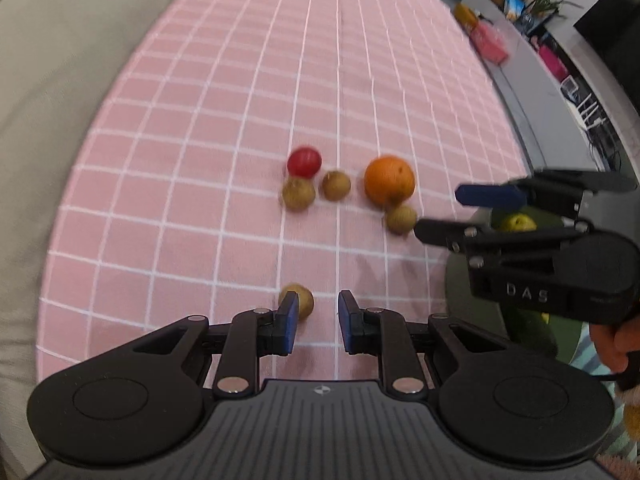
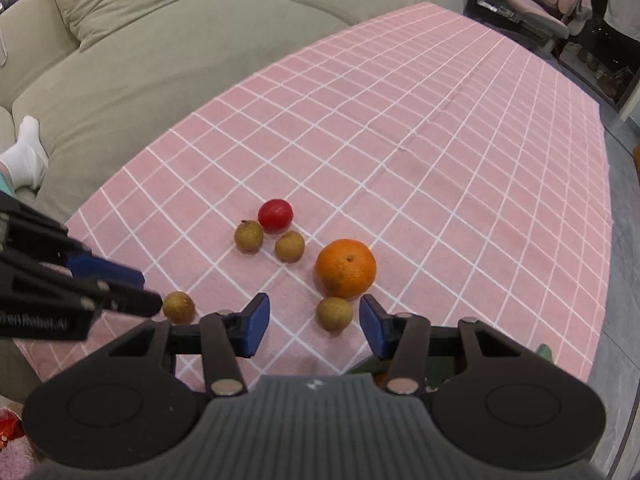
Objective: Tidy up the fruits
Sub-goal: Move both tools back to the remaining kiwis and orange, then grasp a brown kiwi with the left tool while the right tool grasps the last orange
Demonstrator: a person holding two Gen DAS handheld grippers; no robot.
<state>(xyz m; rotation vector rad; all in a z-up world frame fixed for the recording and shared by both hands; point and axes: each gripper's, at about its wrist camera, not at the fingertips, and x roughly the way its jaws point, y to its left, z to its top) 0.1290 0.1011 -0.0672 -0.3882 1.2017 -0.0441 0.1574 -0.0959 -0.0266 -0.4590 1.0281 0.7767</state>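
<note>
Nearest, right hand-held gripper [image 2: 313, 326] spread wide, holding nothing, one small brown fruit [image 2: 334, 313] just ahead between its pads. Left hand-held gripper [image 1: 318, 326] likewise open and empty, another brown fruit [image 1: 301, 300] beside its left pad. Best centred first, then closed gently. Beyond on the pink tabletop [image 2: 440, 160]: orange [image 2: 346, 268], two more brown fruits, red fruit [image 2: 275, 215].

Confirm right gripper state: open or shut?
Open. The right gripper has its blue pads spread wide, nothing between them; a small brown fruit lies just ahead.
</note>
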